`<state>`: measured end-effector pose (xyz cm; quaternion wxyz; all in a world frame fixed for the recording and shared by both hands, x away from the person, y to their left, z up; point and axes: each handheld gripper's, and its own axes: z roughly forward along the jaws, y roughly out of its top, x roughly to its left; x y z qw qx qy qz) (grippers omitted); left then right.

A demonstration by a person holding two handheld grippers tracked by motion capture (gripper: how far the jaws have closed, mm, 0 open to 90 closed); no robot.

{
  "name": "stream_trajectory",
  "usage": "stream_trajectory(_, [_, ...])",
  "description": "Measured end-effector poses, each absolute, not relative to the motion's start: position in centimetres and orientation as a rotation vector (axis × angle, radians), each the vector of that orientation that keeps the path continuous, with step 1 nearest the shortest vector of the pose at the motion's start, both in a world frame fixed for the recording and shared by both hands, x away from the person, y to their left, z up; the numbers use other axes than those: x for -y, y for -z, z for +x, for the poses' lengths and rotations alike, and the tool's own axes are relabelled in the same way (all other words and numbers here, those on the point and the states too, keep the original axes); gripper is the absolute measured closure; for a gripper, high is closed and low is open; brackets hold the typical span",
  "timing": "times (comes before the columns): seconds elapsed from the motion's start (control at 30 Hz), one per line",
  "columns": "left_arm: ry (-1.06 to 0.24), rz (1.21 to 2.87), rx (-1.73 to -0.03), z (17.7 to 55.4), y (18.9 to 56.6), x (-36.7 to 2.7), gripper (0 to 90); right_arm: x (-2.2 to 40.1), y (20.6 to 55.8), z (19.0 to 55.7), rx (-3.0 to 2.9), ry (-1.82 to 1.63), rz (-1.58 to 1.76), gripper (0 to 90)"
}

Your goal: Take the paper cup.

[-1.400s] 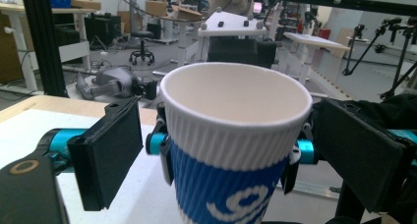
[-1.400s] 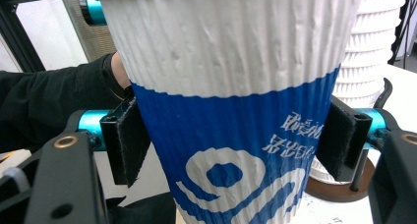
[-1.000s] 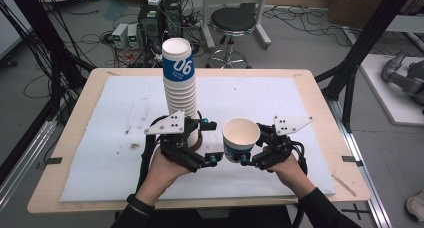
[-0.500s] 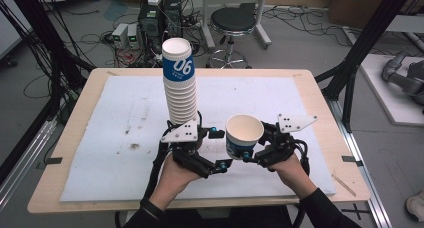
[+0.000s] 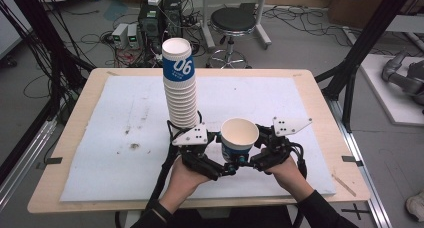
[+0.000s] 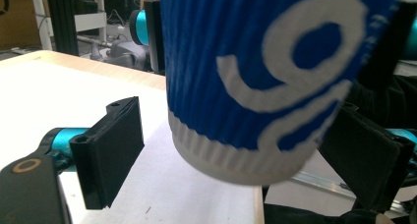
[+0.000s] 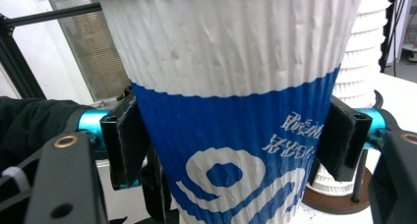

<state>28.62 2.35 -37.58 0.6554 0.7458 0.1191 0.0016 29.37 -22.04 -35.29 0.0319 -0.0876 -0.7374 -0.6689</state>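
Paper is the stuff in hand, thin, ribbed and very light, so everything on the wooden bench (image 5: 320, 113) with its white foam mat (image 5: 100, 153) should shift at a slight push. Largest is the tall stack of nested cups (image 5: 180, 95), standing upright on the mat just behind the left gripper (image 5: 200, 150); judged by its height and narrow foot it would topple easily if knocked. Next comes the single cup (image 5: 239, 138), white above and blue below, held upright above the mat between the two hands. The right gripper (image 7: 236, 150) pinches it across the blue band, one black pad on each side, and the wall shows slight dents near the top, so a harder squeeze would likely crush it. Stiffest places to take hold seem to be the rolled rim and the base ring. The left gripper's jaws have just been closing, and they stand spread about the cup's base, the left pad clear of it, the right one too hidden to judge.
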Motion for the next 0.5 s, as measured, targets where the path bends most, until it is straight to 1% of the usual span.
stream_trajectory(0.1, [0.018,1.685,-0.268,28.65,37.63,-2.33,14.8,21.73,35.41,29.23,2.279,2.049,-0.264,25.7])
stream_trajectory(0.17, [0.026,1.685,-0.261,28.61,37.66,-2.32,18.1,21.58,35.51,29.19,2.284,2.047,-0.260,25.7])
stream_trajectory(0.27, [0.040,1.688,-0.244,28.59,37.68,-2.34,26.0,21.51,35.66,29.17,2.286,2.041,-0.265,25.7])
stream_trajectory(0.3, [0.043,1.687,-0.240,28.58,37.68,-2.35,26.0,21.51,35.66,29.17,2.286,2.041,-0.265,25.7])
stream_trajectory(0.33, [0.044,1.686,-0.238,28.53,37.67,-2.35,28.3,21.53,35.66,29.16,2.285,2.040,-0.268,25.7])
stream_trajectory(0.5, [0.035,1.693,-0.235,28.48,37.67,-2.32,29.7,21.56,35.73,29.23,2.285,2.045,-0.265,25.6])
